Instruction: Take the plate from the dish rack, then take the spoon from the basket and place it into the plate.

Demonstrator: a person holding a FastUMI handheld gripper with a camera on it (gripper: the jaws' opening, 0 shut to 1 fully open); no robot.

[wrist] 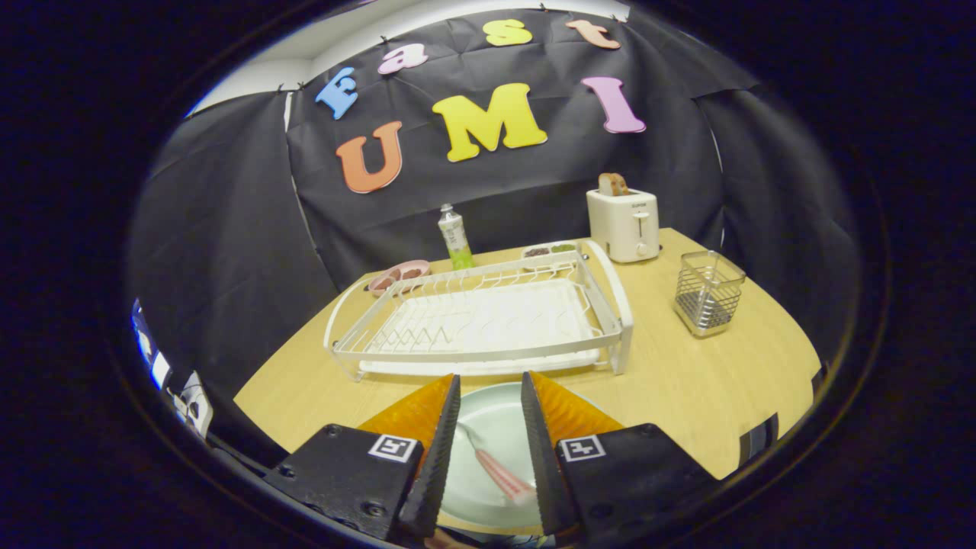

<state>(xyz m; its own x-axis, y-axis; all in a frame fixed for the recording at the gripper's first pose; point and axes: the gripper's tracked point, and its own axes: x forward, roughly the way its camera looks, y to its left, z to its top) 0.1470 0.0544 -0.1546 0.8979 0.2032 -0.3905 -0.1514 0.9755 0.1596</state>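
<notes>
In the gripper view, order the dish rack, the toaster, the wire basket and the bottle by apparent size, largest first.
1. Dish rack
2. Toaster
3. Wire basket, close to the toaster; it stands nearer, so this order is unsure.
4. Bottle

pale plate flat on table, pink-handled spoon lying in it

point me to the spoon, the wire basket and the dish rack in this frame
pink-handled spoon (pixel 496 469), gripper view, on its handle, lying in the pale round plate between the open claw fingers.
square metal wire basket (pixel 709 293), gripper view, on its front mesh wall.
white wire dish rack (pixel 480 352), gripper view, on its front rail.
</notes>
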